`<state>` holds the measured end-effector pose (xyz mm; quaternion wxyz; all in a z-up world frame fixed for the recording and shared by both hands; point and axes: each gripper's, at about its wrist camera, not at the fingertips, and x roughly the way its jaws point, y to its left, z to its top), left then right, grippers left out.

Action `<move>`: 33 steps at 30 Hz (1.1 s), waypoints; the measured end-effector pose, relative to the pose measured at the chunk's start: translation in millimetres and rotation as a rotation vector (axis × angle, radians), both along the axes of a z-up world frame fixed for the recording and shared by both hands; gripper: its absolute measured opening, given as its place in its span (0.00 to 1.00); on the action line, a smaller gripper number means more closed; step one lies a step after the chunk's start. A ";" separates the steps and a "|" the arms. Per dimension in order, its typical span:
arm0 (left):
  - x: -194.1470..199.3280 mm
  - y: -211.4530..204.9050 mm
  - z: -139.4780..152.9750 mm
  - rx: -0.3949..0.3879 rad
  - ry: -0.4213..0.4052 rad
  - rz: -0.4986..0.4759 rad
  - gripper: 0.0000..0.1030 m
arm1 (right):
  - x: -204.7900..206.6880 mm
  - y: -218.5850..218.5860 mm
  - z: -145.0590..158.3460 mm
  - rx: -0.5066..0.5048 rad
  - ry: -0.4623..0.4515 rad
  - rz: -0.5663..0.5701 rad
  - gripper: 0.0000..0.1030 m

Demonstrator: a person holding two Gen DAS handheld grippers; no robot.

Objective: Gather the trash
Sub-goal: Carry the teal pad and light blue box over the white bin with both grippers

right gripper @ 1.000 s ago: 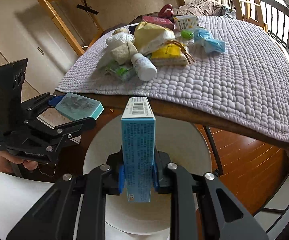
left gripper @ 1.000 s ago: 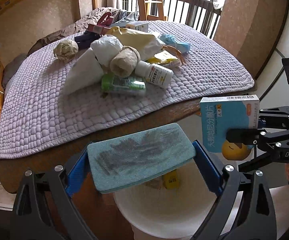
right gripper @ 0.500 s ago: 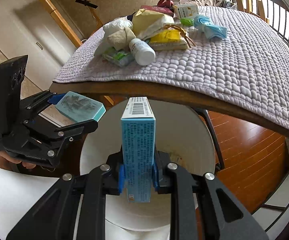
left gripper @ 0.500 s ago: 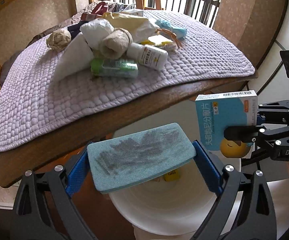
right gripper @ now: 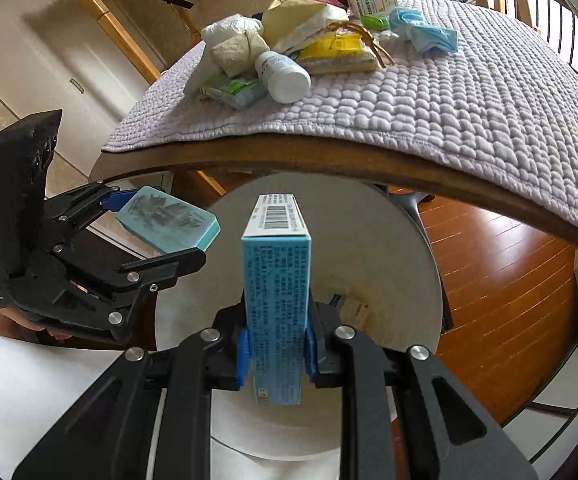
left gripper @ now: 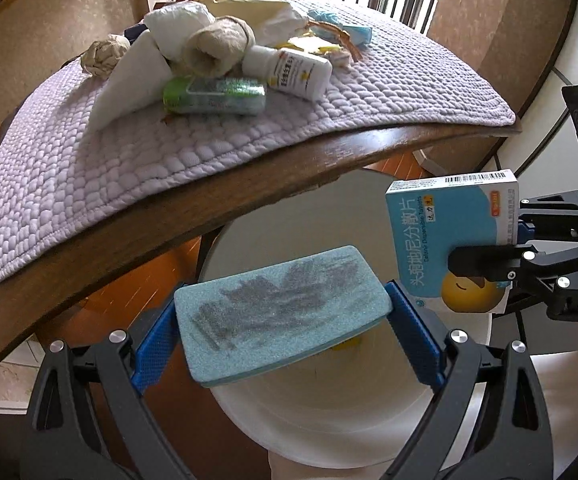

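My left gripper (left gripper: 285,320) is shut on a teal sponge (left gripper: 281,312) and holds it over the white bin (left gripper: 329,440), below the table edge. It also shows in the right wrist view (right gripper: 161,236) with the sponge (right gripper: 169,224). My right gripper (right gripper: 275,356) is shut on a blue medicine box (right gripper: 277,292), held upright over the white bin (right gripper: 389,240). The box (left gripper: 449,240) shows at the right in the left wrist view. Some trash lies in the bin's bottom (right gripper: 349,304).
A wooden table (left gripper: 209,208) with a lilac quilted mat (left gripper: 89,168) holds a pile of trash: a white pill bottle (left gripper: 293,72), a green tissue pack (left gripper: 217,96), crumpled paper (left gripper: 105,54), blue masks (right gripper: 425,34) and wrappers. Wooden floor (right gripper: 501,280) lies to the right.
Both grippers have sunk lower and drawn back from the table, so the table edge now stands above them and more of the bin shows. Both holds are unchanged.
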<state>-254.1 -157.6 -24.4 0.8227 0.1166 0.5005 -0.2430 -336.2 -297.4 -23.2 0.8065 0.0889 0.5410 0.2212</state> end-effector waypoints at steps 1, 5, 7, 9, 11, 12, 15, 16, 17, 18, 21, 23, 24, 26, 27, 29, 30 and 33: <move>-0.1 -0.4 -1.4 0.002 0.002 0.000 0.93 | 1.1 1.2 -1.9 -0.001 0.002 0.000 0.21; -0.4 -2.0 -6.8 0.008 0.009 0.000 0.93 | 5.0 5.4 -7.8 -0.003 0.012 0.003 0.21; -0.2 -2.9 -9.8 0.013 0.014 0.000 0.93 | 6.4 6.6 -10.8 -0.008 0.019 0.006 0.21; -0.2 -2.7 -12.6 0.017 0.019 -0.001 0.93 | 7.5 7.0 -13.6 -0.010 0.026 0.007 0.21; -0.2 -2.3 -14.8 0.021 0.022 -0.002 0.93 | 8.0 8.5 -14.5 -0.014 0.031 0.008 0.21; 0.0 -1.8 -16.4 0.023 0.024 -0.001 0.93 | 8.5 9.6 -15.7 -0.016 0.034 0.007 0.21; 1.9 -3.1 -20.3 0.029 0.031 -0.001 0.93 | 9.5 11.0 -17.9 -0.017 0.042 0.003 0.21; 1.4 -2.7 -21.2 0.030 0.032 -0.001 0.93 | 10.0 11.6 -18.8 -0.018 0.045 0.002 0.21; 1.4 -2.9 -21.9 0.032 0.033 -0.003 0.93 | 10.2 12.1 -19.4 -0.020 0.047 0.001 0.21; 1.1 -3.2 -22.5 0.034 0.033 -0.005 0.93 | 11.0 12.9 -20.7 -0.023 0.051 0.000 0.21; -1.1 -0.4 -25.5 0.037 0.036 -0.008 0.93 | 10.8 14.5 -25.7 -0.024 0.063 -0.001 0.21; -2.7 -0.4 -27.0 0.037 0.039 -0.008 0.93 | 9.3 14.8 -28.6 -0.024 0.069 0.001 0.21; -3.9 -5.1 -30.8 0.038 0.041 -0.009 0.93 | 8.8 15.6 -30.2 -0.025 0.072 0.002 0.21; -5.0 -5.6 -32.8 0.040 0.043 -0.010 0.93 | 7.3 17.3 -32.9 -0.026 0.077 0.003 0.21; -5.1 -5.4 -33.8 0.040 0.045 -0.011 0.93 | 6.3 17.9 -35.0 -0.026 0.080 0.003 0.21; -5.3 -5.3 -35.3 0.041 0.048 -0.011 0.93 | 5.9 20.9 -37.1 -0.027 0.086 0.004 0.21; -6.7 -5.9 -36.6 0.042 0.048 -0.011 0.93 | 4.9 21.8 -38.6 -0.027 0.087 0.005 0.21; -8.0 -7.2 -38.4 0.042 0.050 -0.012 0.93 | 4.6 25.2 -40.3 -0.026 0.093 0.009 0.21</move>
